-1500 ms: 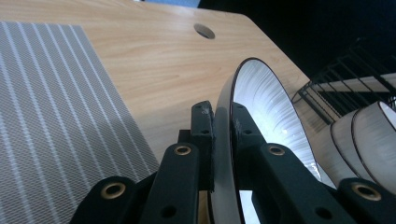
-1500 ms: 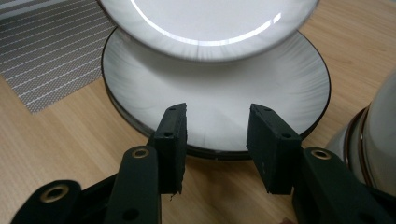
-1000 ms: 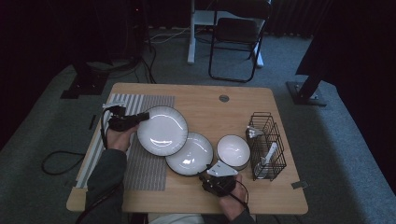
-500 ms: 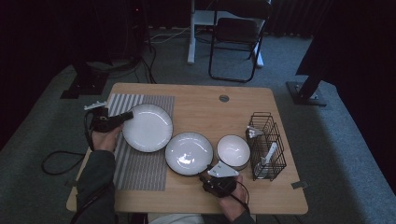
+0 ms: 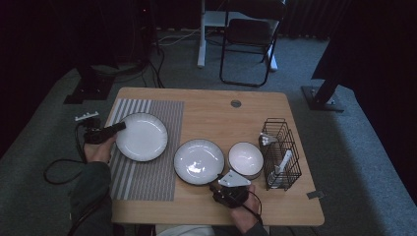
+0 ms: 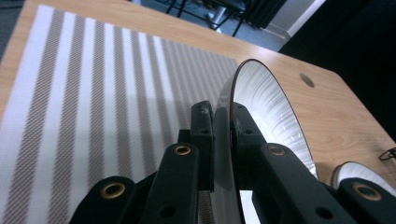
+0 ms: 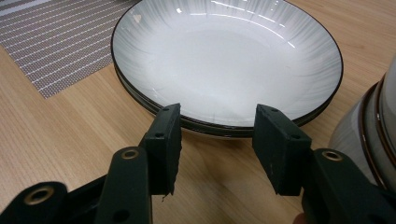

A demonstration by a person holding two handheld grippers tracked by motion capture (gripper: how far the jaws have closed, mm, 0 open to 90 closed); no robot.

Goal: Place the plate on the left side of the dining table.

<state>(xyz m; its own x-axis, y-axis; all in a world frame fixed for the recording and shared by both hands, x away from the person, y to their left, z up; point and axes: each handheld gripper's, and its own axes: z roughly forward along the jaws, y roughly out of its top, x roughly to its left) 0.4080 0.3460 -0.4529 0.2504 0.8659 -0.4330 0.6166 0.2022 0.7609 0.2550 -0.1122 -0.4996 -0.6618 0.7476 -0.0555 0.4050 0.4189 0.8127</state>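
A large white dark-rimmed plate (image 5: 142, 136) lies roughly level over the striped placemat (image 5: 142, 172). My left gripper (image 5: 112, 130) is shut on its left rim. In the left gripper view both pads clamp the thin rim of the plate (image 6: 271, 107); I cannot tell whether it touches the mat. My right gripper (image 5: 222, 178) is at the table's front edge. Its jaws stand open just short of the near rim of a deep white plate (image 5: 199, 161). In the right gripper view that plate (image 7: 224, 60) lies beyond the open right gripper (image 7: 217, 135), with nothing between the pads.
A small bowl (image 5: 246, 159) stands right of the deep plate, close to my right gripper, and its side shows as the bowl (image 7: 373, 126). A black wire basket (image 5: 281, 152) with white utensils is at the right. A chair (image 5: 248, 39) stands beyond the table.
My left gripper has carried the large plate leftward and a little lower, off the deep plate's edge and onto the placemat area. The right gripper has stayed where it was.
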